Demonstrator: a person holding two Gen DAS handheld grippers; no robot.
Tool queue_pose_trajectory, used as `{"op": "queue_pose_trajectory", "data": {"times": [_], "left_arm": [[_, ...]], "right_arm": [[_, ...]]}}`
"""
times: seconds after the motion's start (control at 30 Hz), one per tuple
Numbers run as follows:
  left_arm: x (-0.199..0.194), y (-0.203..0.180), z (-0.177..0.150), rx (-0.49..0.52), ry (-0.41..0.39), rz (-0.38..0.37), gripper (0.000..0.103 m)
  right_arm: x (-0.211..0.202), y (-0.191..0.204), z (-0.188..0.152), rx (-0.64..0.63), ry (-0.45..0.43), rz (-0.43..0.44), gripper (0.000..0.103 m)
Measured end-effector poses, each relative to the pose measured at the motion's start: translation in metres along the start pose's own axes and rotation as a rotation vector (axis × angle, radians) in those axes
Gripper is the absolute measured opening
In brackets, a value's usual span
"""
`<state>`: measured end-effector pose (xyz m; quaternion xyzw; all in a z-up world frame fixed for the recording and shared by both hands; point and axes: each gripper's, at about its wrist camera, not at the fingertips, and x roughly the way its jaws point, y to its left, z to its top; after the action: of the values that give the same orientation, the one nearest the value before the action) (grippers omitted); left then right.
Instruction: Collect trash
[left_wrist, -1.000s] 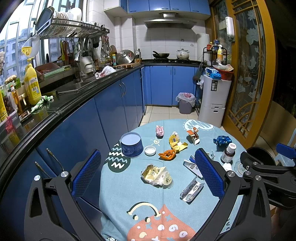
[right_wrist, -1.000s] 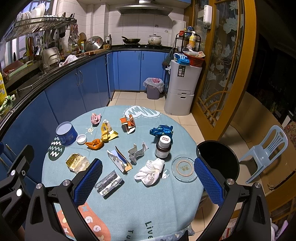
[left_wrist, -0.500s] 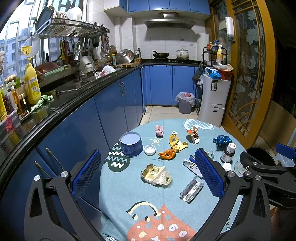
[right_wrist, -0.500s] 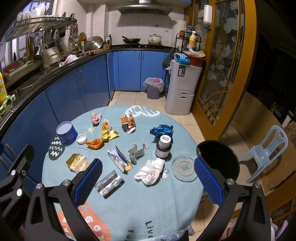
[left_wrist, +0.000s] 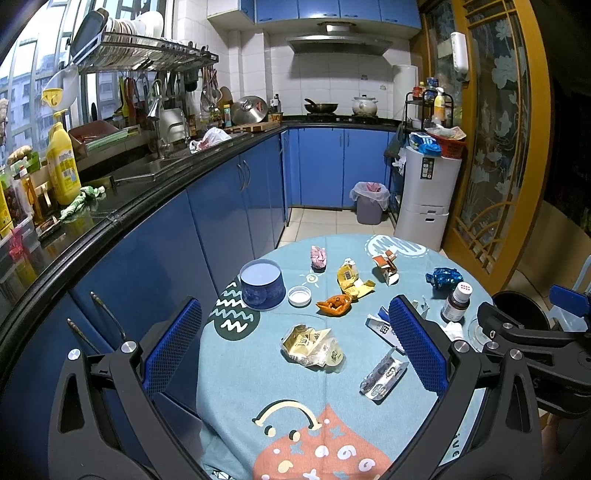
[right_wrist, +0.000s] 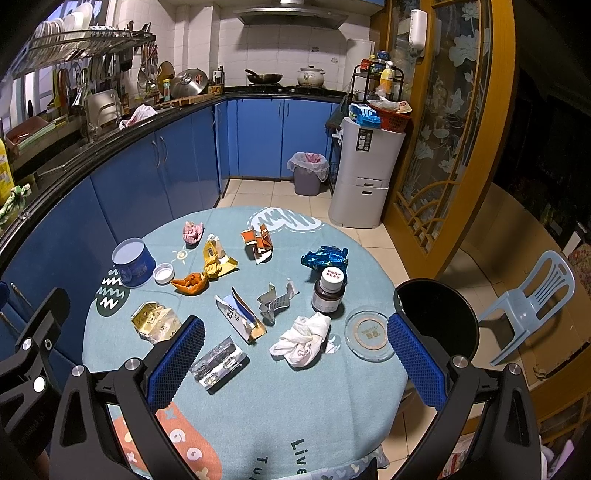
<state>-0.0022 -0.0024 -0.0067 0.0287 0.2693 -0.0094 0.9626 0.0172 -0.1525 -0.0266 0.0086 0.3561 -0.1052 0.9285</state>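
Overhead, both claws agape, table-edge-wide

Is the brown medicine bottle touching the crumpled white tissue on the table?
Apart. The right wrist view shows a strip of blue tablecloth between the bottle and the tissue, which lies nearer the camera.

Teal tablecloth (zigzag, cloud prints)
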Motion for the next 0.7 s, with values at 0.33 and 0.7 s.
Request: {"op": "queue_pose_trajectory", "data": {"times": [0.33,0.7], "left_arm": [[0.006,-0.006,-0.008,-0.004,0.009,-0.003,0.100],[0.013,-0.002,-0.006,-0.005,0.025,-0.008,0.100]], "right_arm": [[0.010,0.001,-0.002,-0.001,0.011,-0.001,0.097],[0.017,0.000,-0.001,-0.001,0.028,0.001,0.097]]}}
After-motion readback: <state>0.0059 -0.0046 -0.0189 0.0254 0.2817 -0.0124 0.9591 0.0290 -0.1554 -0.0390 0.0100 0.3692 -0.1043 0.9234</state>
